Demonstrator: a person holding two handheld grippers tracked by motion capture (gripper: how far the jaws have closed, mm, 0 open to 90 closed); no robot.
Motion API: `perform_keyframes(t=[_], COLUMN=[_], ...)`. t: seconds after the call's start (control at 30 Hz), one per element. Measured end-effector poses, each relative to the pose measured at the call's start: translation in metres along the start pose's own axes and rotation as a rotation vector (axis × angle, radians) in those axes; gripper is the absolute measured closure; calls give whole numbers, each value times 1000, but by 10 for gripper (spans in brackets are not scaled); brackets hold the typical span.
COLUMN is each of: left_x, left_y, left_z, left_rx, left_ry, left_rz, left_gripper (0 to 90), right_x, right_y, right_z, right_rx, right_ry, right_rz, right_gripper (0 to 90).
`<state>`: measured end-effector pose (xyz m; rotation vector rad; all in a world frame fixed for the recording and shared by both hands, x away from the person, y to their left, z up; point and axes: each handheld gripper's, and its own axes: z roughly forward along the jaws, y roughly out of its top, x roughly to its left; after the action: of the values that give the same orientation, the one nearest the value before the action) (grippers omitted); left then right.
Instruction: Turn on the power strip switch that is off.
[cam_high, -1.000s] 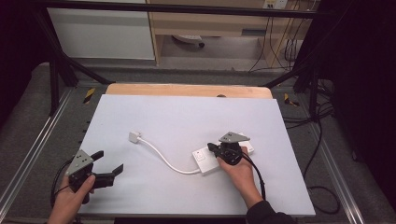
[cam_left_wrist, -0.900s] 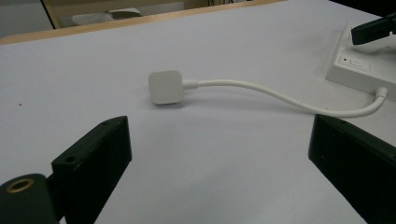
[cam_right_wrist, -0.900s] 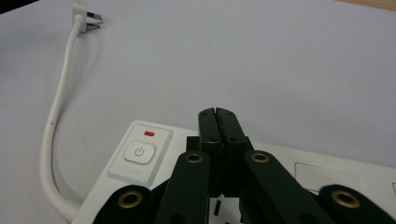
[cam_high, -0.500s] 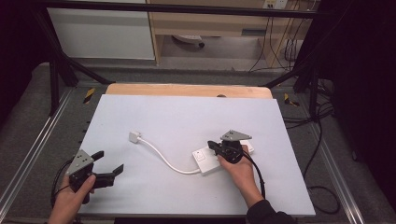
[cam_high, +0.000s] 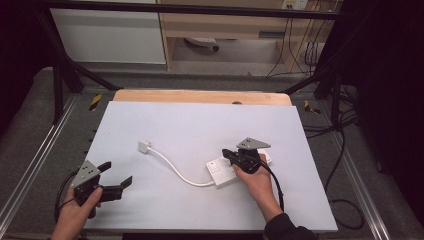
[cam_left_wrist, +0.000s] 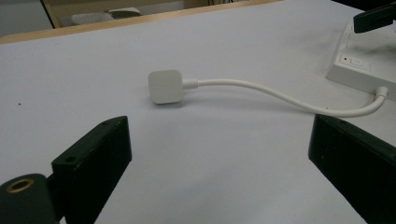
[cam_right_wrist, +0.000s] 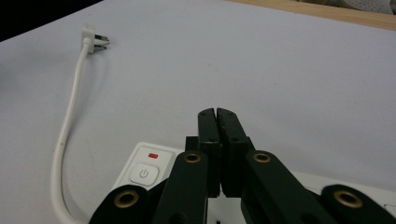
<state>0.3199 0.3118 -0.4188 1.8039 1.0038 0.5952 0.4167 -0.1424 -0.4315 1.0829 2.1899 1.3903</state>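
Observation:
A white power strip (cam_high: 222, 171) lies right of the table's middle, and its power button (cam_right_wrist: 144, 174) sits under a red mark. Its white cable (cam_high: 175, 167) curves left to a square plug (cam_high: 144, 146) lying flat on the sheet. My right gripper (cam_high: 229, 154) hovers over the strip's middle with its jaws pressed together and nothing between them; its tips (cam_right_wrist: 217, 113) point past the strip's edge. My left gripper (cam_high: 116, 175) is near the front left corner, wide open and empty. It faces the plug (cam_left_wrist: 165, 86) and the cable (cam_left_wrist: 280, 95).
A white sheet (cam_high: 200, 125) covers the table, with a strip of bare wood (cam_high: 200, 96) along the far edge. Metal rails (cam_high: 35, 165) run down both sides. Loose dark cables (cam_high: 345, 150) hang off the right side.
The right gripper has crept slightly farther over the power strip. The left gripper, the plug and the cable have not moved.

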Motion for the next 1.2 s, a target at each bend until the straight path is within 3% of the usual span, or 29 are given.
perform_keyframes(t=[0.57, 1.2], left_x=[0, 0], left_y=[0, 0], left_z=[0, -1], left_rx=[-4, -3], left_ry=[2, 2], left_rz=[-2, -4], left_gripper=[61, 61], right_x=[1, 0], right_y=[10, 21], right_z=[-10, -26], right_rx=[-58, -112], right_ry=[6, 4], right_rz=[1, 25], right_gripper=[891, 797])
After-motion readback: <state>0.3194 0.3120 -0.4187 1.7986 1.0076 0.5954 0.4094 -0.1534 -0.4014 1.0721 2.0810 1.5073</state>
